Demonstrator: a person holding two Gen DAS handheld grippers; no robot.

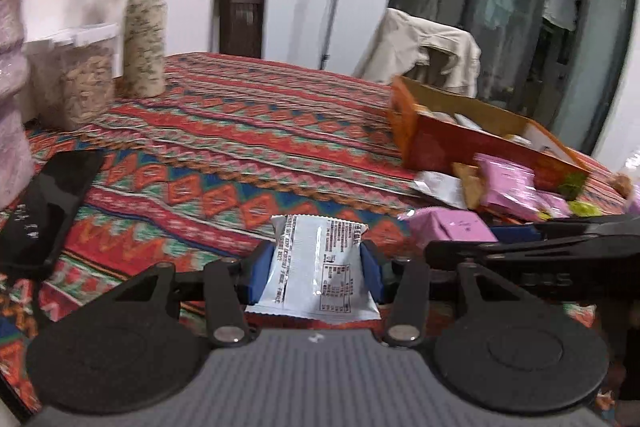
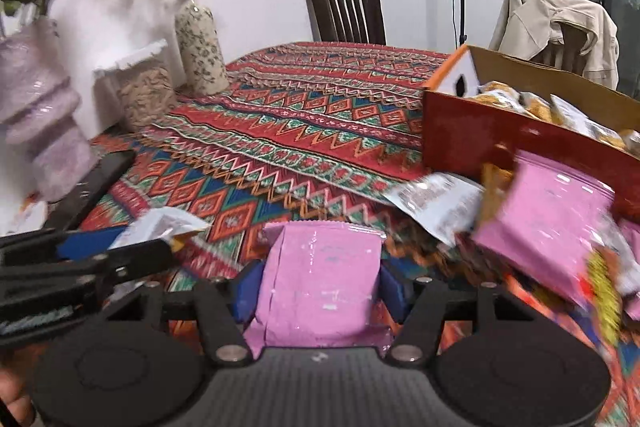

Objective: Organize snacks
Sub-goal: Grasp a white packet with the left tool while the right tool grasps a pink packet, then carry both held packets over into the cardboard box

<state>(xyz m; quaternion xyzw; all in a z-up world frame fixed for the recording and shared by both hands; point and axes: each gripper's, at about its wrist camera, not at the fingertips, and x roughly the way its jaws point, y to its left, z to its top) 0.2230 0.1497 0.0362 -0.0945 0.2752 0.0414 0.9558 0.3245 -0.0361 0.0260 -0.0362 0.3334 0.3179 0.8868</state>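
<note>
Left wrist view: the left gripper point(image 1: 318, 267) is clamped on a white snack packet point(image 1: 316, 267), its blue pads pressing both edges, well left of the red cardboard box point(image 1: 460, 143) on the patterned tablecloth point(image 1: 240, 131). Loose pink packets point(image 1: 508, 183) lie against the box front (blurred, print unreadable). The box's right end is cut off.

Right wrist view: the right gripper point(image 2: 320, 285) grips a pink snack packet point(image 2: 320, 279) just left of the box point(image 2: 480, 131); its lower edge is hidden behind the gripper body. Packets inside the box are partly visible only.
</note>
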